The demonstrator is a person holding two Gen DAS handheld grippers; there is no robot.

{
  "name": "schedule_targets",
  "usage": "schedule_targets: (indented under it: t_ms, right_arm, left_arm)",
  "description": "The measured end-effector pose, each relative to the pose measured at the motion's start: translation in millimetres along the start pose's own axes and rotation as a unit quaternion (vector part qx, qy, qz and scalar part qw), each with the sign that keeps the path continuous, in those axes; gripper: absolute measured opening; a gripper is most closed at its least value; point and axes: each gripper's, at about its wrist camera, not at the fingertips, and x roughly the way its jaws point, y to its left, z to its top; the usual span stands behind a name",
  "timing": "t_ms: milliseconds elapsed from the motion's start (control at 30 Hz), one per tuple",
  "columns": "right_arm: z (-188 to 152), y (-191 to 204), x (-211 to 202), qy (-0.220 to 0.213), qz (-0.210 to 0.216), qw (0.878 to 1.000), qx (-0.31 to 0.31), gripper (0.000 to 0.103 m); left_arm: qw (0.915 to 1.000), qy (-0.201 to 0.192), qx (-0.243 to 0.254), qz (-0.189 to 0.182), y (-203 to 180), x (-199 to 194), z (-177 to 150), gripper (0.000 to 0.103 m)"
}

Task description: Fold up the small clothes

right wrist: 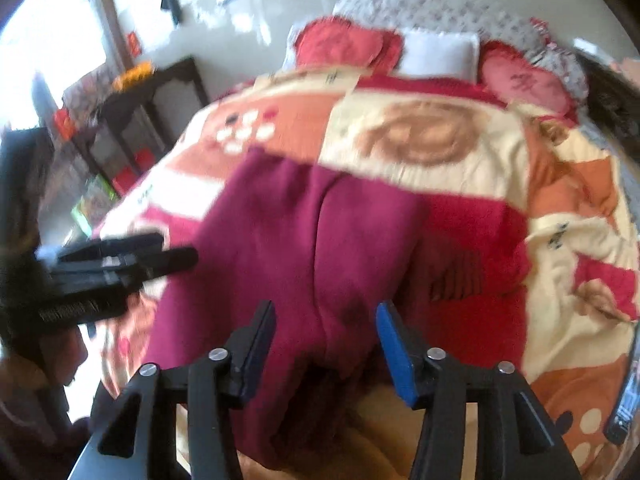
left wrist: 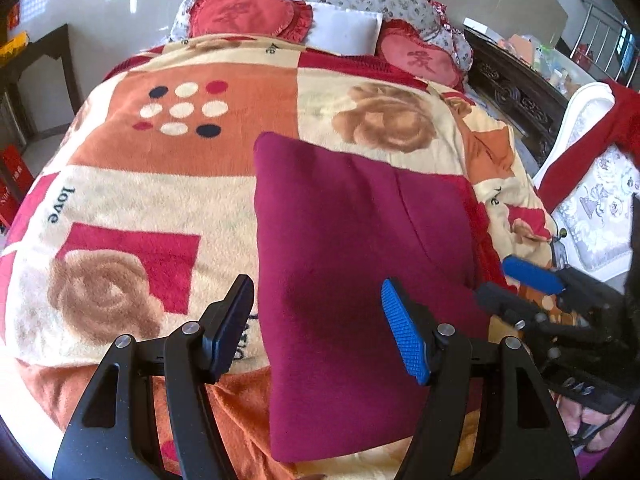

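A maroon garment (left wrist: 344, 264) lies folded flat on the patterned blanket (left wrist: 160, 184), near the bed's front edge. My left gripper (left wrist: 316, 320) is open and empty just above the garment's near left part. My right gripper (right wrist: 326, 340) is open and empty over the garment's (right wrist: 304, 240) near end; the right wrist view is blurred. The right gripper also shows in the left wrist view (left wrist: 516, 280) at the garment's right edge. The left gripper shows in the right wrist view (right wrist: 160, 252) at the garment's left edge.
Red heart cushions (left wrist: 248, 12) and a white pillow (left wrist: 344, 28) lie at the head of the bed. A dark side table (right wrist: 152, 96) stands left of the bed. A white chair with a red cloth (left wrist: 588, 148) and a carved dark cabinet (left wrist: 516, 88) stand to the right.
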Motion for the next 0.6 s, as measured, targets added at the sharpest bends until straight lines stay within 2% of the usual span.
schedule_targets:
  t_ms: [33, 100, 167, 400, 600]
  right_arm:
    - [3.6, 1.5, -4.3, -0.009, -0.005, 1.0, 0.002, 0.054]
    - [8.0, 4.7, -10.1, -0.023, -0.018, 1.0, 0.009, 0.065]
    - [10.2, 7.4, -15.4, -0.035, -0.028, 0.999, 0.015, 0.069]
    - [7.2, 15.8, -19.3, -0.039, -0.045, 0.998, 0.034, 0.073]
    - [2.8, 19.1, -22.0, -0.037, -0.052, 0.997, 0.042, 0.074]
  left_arm:
    - [1.0, -0.005, 0.002, 0.004, -1.4, -2.8, 0.2, 0.067]
    - [0.9997, -0.017, 0.01, 0.014, -4.7, -10.1, 0.2, 0.067]
    - [0.9991, -0.031, 0.017, 0.025, -7.7, -17.7, -0.2, 0.067]
    - [0.9971, -0.058, 0.023, 0.044, -10.8, -36.0, -3.6, 0.067]
    - [0.9964, -0.066, 0.02, 0.048, -10.4, -44.5, -7.6, 0.067]
